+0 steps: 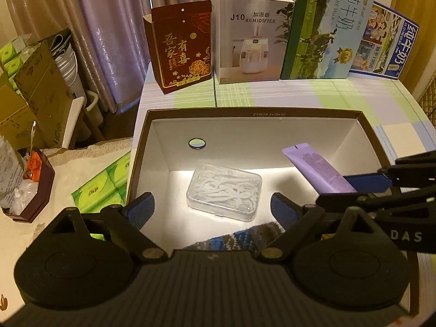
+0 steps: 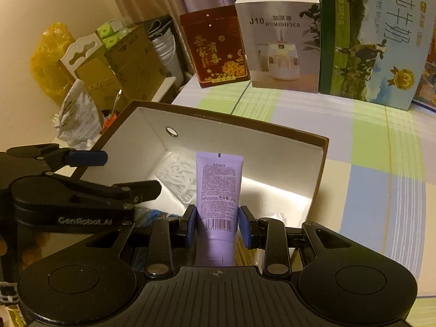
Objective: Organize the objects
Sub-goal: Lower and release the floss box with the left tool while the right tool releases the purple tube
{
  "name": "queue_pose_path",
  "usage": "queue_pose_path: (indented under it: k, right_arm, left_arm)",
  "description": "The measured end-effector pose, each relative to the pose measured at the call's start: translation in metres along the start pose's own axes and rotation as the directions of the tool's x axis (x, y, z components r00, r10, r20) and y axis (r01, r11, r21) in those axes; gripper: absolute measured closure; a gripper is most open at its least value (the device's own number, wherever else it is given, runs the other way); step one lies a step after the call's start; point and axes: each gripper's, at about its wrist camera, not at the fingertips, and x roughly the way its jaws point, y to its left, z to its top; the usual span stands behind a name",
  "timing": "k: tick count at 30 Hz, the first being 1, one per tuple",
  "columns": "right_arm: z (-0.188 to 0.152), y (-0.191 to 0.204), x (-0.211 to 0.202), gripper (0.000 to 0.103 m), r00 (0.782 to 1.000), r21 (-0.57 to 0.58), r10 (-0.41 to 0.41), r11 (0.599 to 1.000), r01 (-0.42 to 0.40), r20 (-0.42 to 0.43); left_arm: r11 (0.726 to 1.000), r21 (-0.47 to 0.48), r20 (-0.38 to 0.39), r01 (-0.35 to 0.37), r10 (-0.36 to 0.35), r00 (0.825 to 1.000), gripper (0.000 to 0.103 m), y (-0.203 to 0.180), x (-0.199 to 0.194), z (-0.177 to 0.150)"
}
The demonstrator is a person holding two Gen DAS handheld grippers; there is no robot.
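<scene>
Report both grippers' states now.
Left gripper: open, holding nothing.
Right gripper: closed on the lilac plastic tube.

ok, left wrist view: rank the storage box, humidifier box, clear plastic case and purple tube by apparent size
1. Storage box, largest by far.
2. Humidifier box, though it stands farther back.
3. and 4. Clear plastic case and purple tube: look alike, and the tube is partly hidden, so unranked.

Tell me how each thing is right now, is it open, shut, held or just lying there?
Left gripper: open, holding nothing.
Right gripper: shut on the purple tube.
Purple tube: held, crimped end over the box.
Brown box: open, no lid on.
Clear plastic case: shut, lying flat in the box.
Humidifier carton: standing upright, top flap closed.
Red carton: upright, side flap open.
</scene>
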Motion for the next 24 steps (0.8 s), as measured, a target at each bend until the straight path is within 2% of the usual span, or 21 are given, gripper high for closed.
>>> queue_pose_path:
  k: [5,10,18,24]
  right_arm:
    - [0.004,-0.003,0.002,0.072,1.000,0.019,0.002,1.000,-0.002,0.030]
    - [0.003,-0.003,-0.005,0.060,0.999,0.002,0.000,1.000,0.000,0.037]
    - [-0.006,0.006,-0.024,0.049,0.998,-0.064,-0.003,0.998,0.006,0.057]
    - [-0.014,0.013,-0.043,0.034,0.997,-0.086,-0.001,0.996,0.008,0.083]
  left_arm:
    - [1.000,-0.010,-0.002,0.004,-0.004,1.000,0.013,0.003,-0.005,-0.003]
    - [1.000,-0.012,-0.002,0.011,-0.011,1.000,0.012,0.004,-0.011,-0.007]
    - [1.000,-0.009,-0.006,0.029,-0.029,1.000,0.011,0.000,-0.024,-0.014]
    - [0.999,-0.023,-0.005,0.031,-0.031,0.999,0.010,-0.002,-0.039,-0.020]
